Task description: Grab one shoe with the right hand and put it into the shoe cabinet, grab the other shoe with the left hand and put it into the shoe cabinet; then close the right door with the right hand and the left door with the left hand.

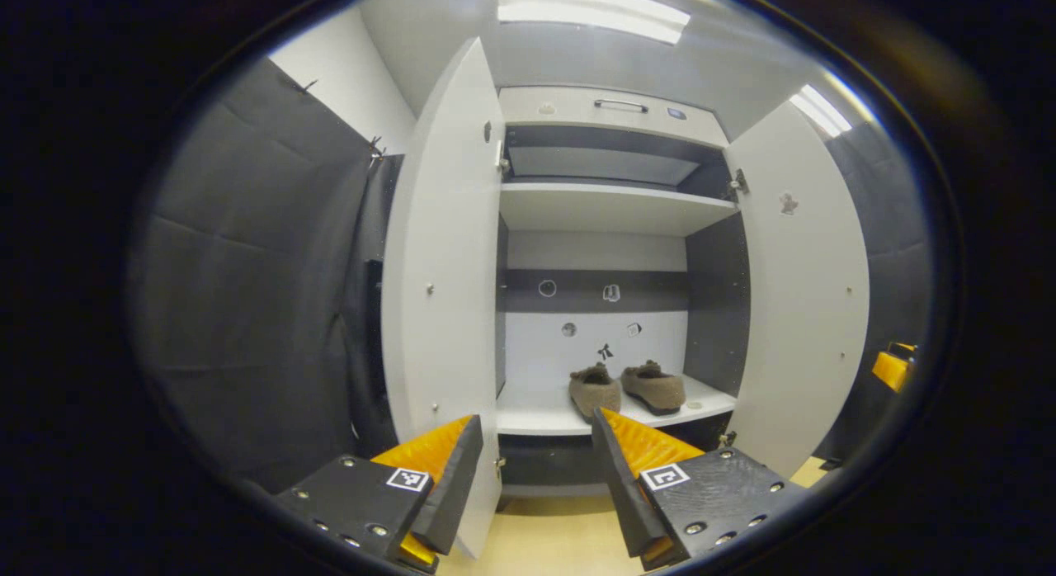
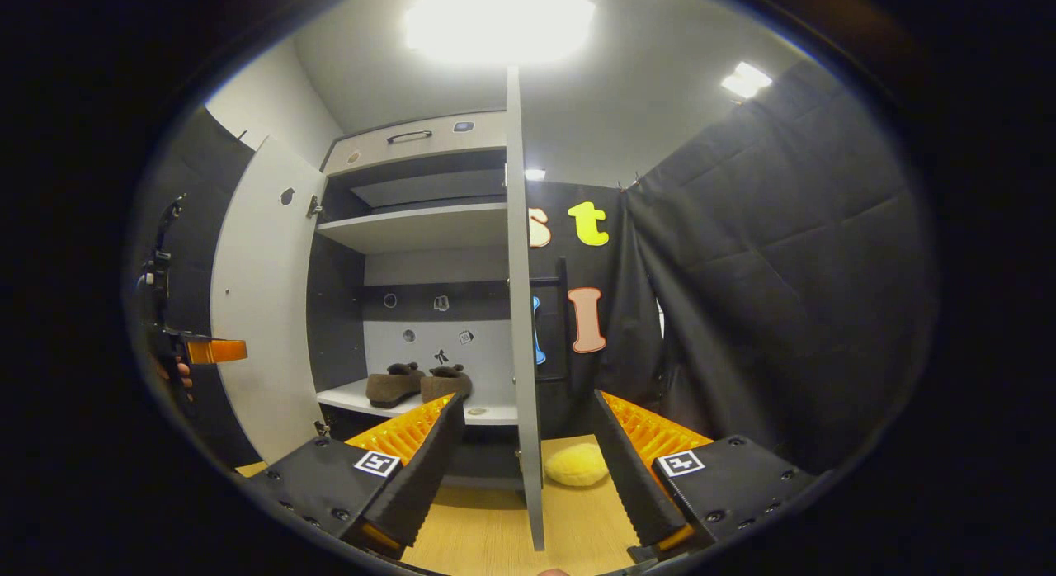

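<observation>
left claw [image 2: 216, 350] cut off at frame edge, small stickers [image 1: 610, 293] on cabinet back too small to identify

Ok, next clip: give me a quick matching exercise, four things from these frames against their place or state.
Things:
1. pair of brown shoes
2. right door
3. yellow fluffy ball
4. left claw

Place or state:
A. open, nothing between the fingers
B. on the wooden floor beside the cabinet
C. on the cabinet's lower shelf
D. swung open, seen edge-on in the right gripper view

Pairs: 1-C, 2-D, 3-B, 4-A
</observation>
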